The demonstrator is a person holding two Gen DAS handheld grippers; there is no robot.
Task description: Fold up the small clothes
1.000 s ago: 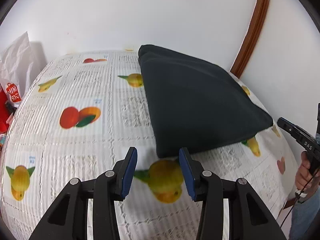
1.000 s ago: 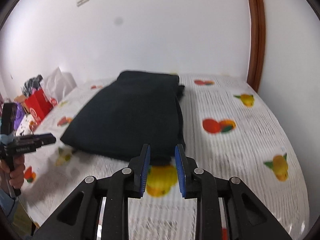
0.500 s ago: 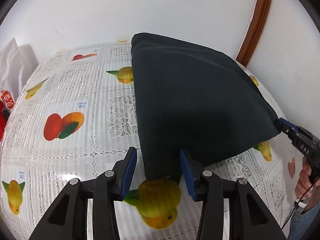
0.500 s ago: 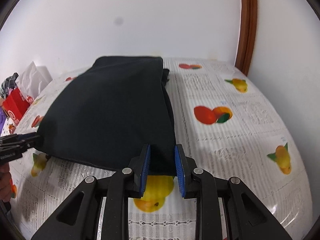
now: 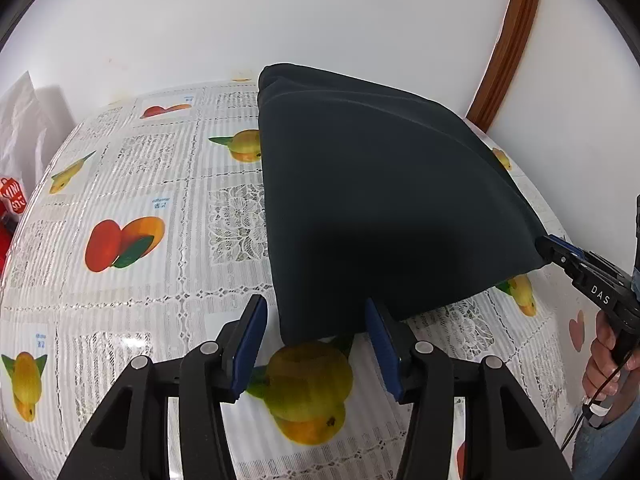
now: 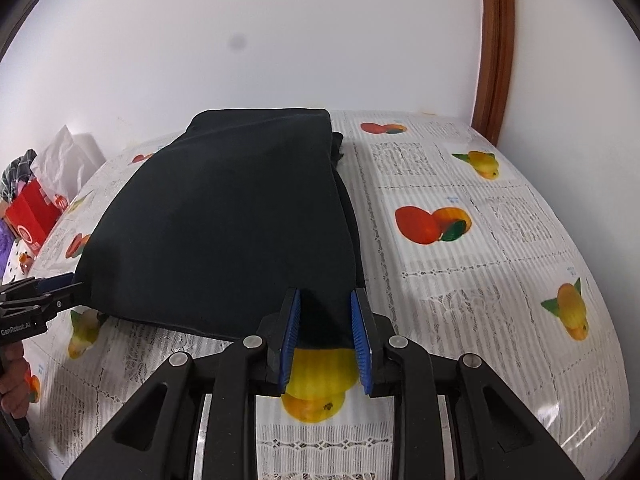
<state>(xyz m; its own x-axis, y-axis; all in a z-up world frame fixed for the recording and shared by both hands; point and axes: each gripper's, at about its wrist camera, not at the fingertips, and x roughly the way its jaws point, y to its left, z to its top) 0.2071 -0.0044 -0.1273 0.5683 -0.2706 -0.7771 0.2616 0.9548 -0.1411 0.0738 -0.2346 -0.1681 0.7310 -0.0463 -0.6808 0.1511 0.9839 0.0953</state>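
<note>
A dark folded garment [image 5: 380, 200] [image 6: 224, 220] lies flat on the table's fruit-print cloth [image 5: 160, 280] [image 6: 480, 300]. My left gripper [image 5: 316, 312] is at its near left corner. The jaws are opening, and the corner lies between the blue pads without being pressed. My right gripper [image 6: 325, 300] straddles the near right corner with a narrow gap. Its pads stand beside the fabric, not clamped on it. Each view shows the other gripper at the opposite corner: the right gripper [image 5: 550, 246] and the left gripper [image 6: 68, 284].
A white wall runs close behind the table, with a wooden door frame [image 5: 508, 40] [image 6: 496, 40] at the right. A white bag [image 5: 16, 136] and a red bag [image 6: 36, 208] stand off the left edge. A person's hand [image 5: 604, 360] holds the right gripper's handle.
Both grippers came forward and down to the garment's near edge. A corner now lies between each pair of jaws. The left jaws have widened.
</note>
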